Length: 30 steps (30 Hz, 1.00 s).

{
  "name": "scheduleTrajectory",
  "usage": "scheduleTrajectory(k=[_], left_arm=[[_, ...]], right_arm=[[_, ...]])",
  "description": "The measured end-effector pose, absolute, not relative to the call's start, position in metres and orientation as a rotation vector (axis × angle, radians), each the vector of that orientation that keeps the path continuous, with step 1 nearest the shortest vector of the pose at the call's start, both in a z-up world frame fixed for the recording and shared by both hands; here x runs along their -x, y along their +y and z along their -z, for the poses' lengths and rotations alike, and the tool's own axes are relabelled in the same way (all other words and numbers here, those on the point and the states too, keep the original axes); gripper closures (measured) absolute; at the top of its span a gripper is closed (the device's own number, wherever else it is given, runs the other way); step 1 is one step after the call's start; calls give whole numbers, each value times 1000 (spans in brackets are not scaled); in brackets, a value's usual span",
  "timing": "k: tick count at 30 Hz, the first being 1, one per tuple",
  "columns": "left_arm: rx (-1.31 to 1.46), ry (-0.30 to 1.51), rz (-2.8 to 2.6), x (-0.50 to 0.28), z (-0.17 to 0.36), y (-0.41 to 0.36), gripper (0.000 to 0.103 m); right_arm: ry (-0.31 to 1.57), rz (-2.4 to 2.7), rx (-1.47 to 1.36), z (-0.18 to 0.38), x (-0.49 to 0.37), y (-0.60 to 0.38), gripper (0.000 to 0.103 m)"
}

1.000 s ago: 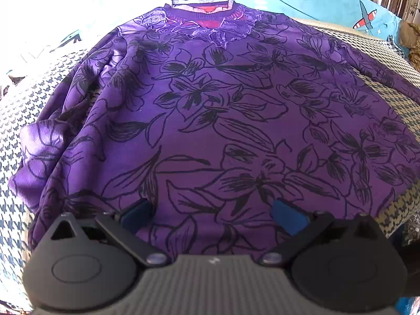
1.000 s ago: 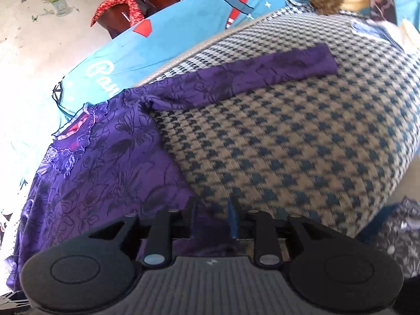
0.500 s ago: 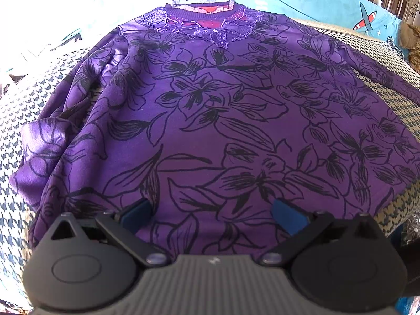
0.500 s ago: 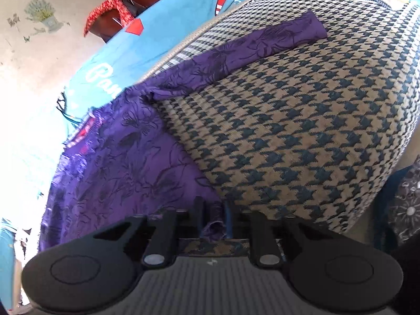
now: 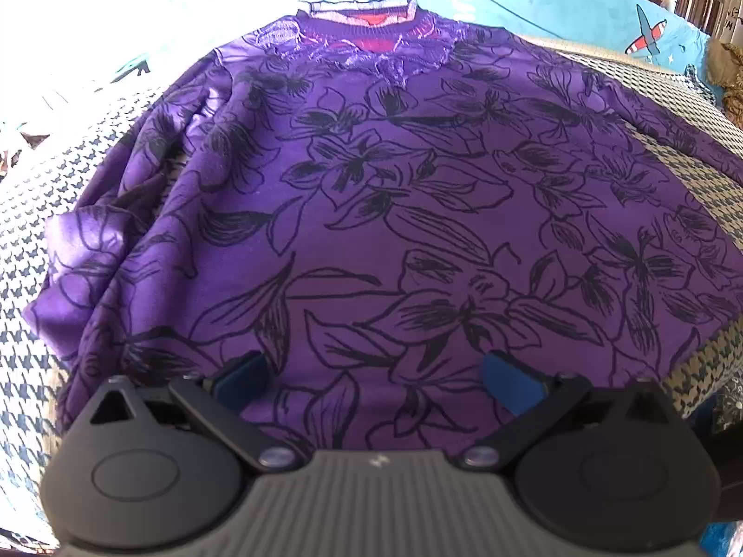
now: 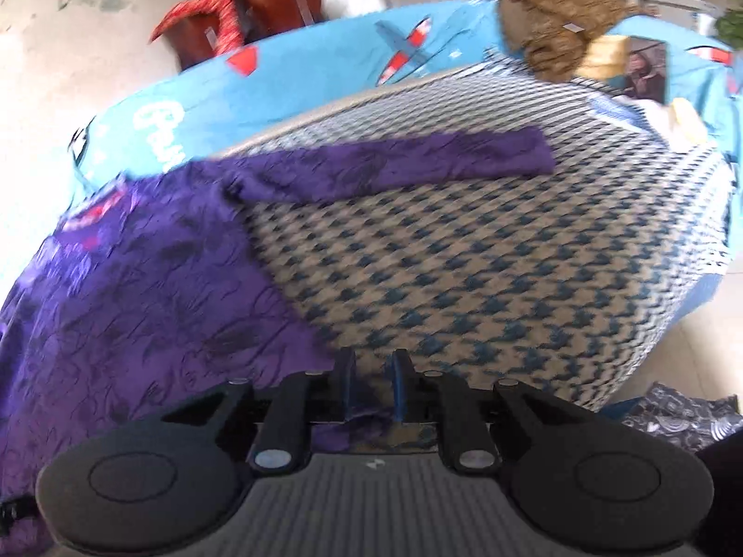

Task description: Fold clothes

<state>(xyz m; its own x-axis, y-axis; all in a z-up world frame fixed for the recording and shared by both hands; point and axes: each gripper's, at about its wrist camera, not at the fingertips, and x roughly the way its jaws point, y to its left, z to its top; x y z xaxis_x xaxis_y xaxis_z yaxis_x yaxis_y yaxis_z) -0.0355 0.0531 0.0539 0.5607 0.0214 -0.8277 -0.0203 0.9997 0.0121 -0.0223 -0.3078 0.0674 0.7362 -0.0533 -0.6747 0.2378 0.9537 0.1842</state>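
A purple sweater (image 5: 394,213) with black flower outlines lies spread flat, front up, collar at the far end. My left gripper (image 5: 376,380) hovers open over its near hem, with its blue fingertips (image 5: 241,376) wide apart and nothing between them. In the right wrist view the sweater (image 6: 139,306) fills the left side. Its right sleeve (image 6: 394,167) stretches straight out to the right. My right gripper (image 6: 371,385) is shut on the hem's near right corner, and a fold of purple cloth shows between the jaws.
The sweater rests on a houndstooth cover (image 6: 487,278) that drops off at the right edge. A blue blanket with aeroplanes (image 6: 325,69) lies behind it, with a brown plush toy (image 6: 557,32) on top. A dark patterned cloth (image 6: 673,417) lies low at the right.
The right gripper has swung and tilted while holding the hem corner, and its view is blurred. The left gripper has barely moved and stays open.
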Motion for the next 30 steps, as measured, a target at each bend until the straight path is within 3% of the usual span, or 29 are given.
scheduleTrajectory(k=[16,20,30], left_arm=[[208,777,-293,47,-97,135,0],[283,796,-344,47,-97,163,0],[496,876,-387,32,-79,223,0]], right_arm=[[694,-109,-144,-85,26,-249,83],[701,-190,-103,-88,28,-227,75],[693,-407,48,-105,10,-168,74]])
